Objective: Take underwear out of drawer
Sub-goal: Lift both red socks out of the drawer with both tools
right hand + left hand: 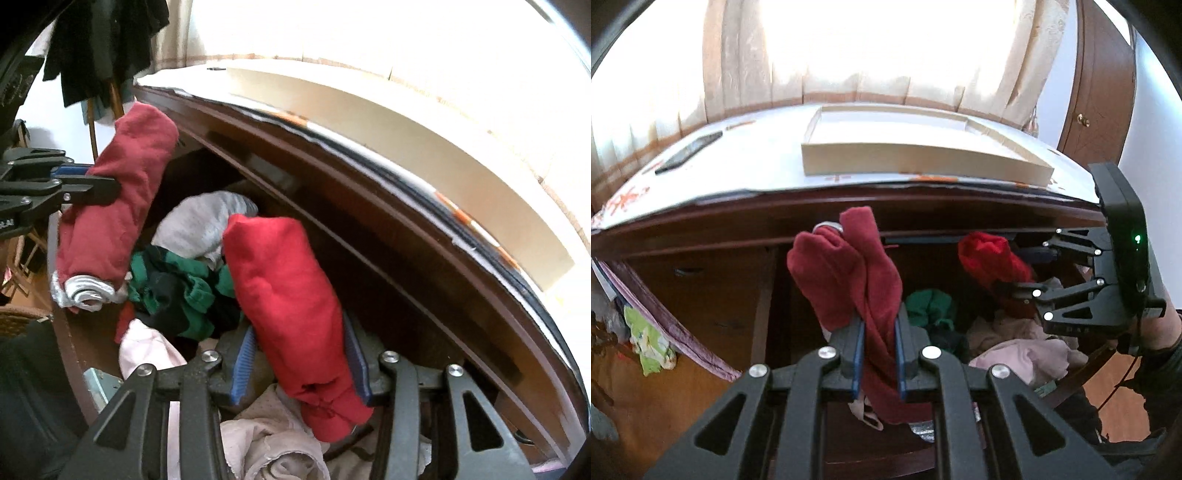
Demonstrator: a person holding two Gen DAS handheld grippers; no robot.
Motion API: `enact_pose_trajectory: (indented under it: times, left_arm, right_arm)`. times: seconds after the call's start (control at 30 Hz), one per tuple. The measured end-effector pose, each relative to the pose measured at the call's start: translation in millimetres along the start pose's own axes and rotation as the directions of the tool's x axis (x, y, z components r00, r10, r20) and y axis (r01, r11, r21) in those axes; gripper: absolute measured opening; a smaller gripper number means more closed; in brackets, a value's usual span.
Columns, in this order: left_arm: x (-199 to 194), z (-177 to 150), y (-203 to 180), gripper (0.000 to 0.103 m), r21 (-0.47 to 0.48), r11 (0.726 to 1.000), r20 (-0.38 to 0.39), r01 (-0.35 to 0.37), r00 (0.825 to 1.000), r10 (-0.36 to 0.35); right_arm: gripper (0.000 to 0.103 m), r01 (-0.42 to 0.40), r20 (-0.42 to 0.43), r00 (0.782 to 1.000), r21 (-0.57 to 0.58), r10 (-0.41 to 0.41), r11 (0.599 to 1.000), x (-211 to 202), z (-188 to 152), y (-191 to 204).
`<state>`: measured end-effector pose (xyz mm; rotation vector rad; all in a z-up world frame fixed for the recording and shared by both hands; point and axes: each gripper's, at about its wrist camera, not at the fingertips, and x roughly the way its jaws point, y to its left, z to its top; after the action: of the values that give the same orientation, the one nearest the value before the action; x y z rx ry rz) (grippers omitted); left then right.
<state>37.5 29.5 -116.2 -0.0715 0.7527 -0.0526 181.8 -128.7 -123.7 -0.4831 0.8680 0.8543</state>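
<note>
My left gripper [881,343] is shut on a dark red rolled underwear [846,273] with a grey waistband, held upright in front of the dresser edge. The right wrist view shows that gripper [92,181] at the left, clamping the dark red roll [118,206] above the open drawer [68,339]. My right gripper [299,354] is shut on a bright red rolled underwear [288,295], lifted off the pile. The left wrist view has it [1027,269] at the right, with the bright red underwear [990,258] between its fingers.
The drawer holds a green and black garment [177,291], a grey one [199,225] and pale pink ones [147,350]. On the dresser top sit a shallow cream box [905,155] and a phone [689,151]. Dark clothes [107,44] hang at the left; a door [1097,92] stands at the right.
</note>
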Motion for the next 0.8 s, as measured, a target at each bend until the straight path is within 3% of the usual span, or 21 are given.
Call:
enact_pose_trajectory:
  times: [0.8]
  left_arm:
    - [-16.9,1.9,-23.4,0.011,0.084,0.996,0.118,-0.017,0.993,0.007]
  right_arm:
    - [0.043,-0.062,0.218,0.975,0.058,0.048,0.996,-57.3,-29.8,-18.2]
